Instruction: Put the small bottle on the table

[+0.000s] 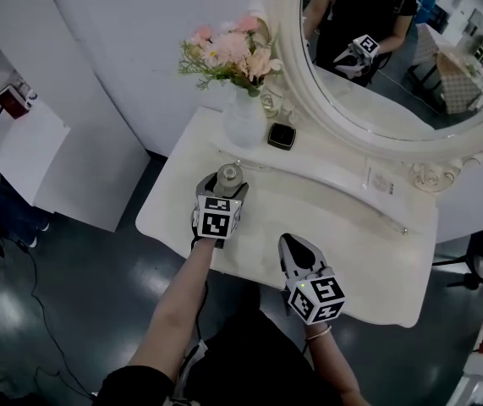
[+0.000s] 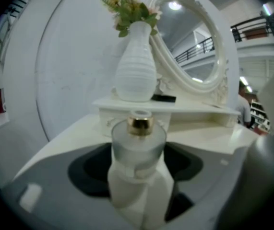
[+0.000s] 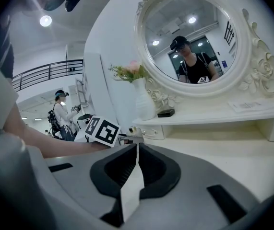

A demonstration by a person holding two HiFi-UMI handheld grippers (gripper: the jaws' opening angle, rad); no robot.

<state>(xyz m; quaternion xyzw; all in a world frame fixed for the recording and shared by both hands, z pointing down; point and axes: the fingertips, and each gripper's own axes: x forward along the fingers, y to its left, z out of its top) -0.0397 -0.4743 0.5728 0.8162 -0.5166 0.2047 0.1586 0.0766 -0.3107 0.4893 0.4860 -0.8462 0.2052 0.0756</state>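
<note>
Left gripper view showed the left tongs (image 2: 137, 176) closed on the bottle (image 2: 138, 143). The jaws pressed its lower body from both sides, and the frosted shoulder and gold neck stood free above them. The bottle was upright, which suited a thing meant to be stood on its base. A low grip also left the top unobstructed and the weight steady.

Below and ahead of these jaws lay the table (image 2: 74, 138). Neither this view nor the head view showed whether the base touched it. In the head view the left tongs (image 1: 227, 186) held the bottle (image 1: 229, 175) over the table's (image 1: 351, 252) left part, short of the raised shelf (image 1: 343, 176). That spot looked well chosen, being bare and apart from the breakables beyond.

Straight past the left tongs, on the shelf, stood the vase (image 1: 243, 121) with its flowers (image 1: 228, 53). A black case (image 1: 282, 135) lay just to the vase's right, and the mirror (image 1: 376, 66) rose behind both.

The right tongs (image 3: 136, 150) had their jaws pressed flat together with nothing between them. In the head view the right tongs (image 1: 289, 242) hung to the right of the left pair and nearer the person, over the table's front. They were probably parked there, since one hand was enough for so small a thing.

The task seemed close to its end, with only the release, and perhaps a last lowering, left to do.
</note>
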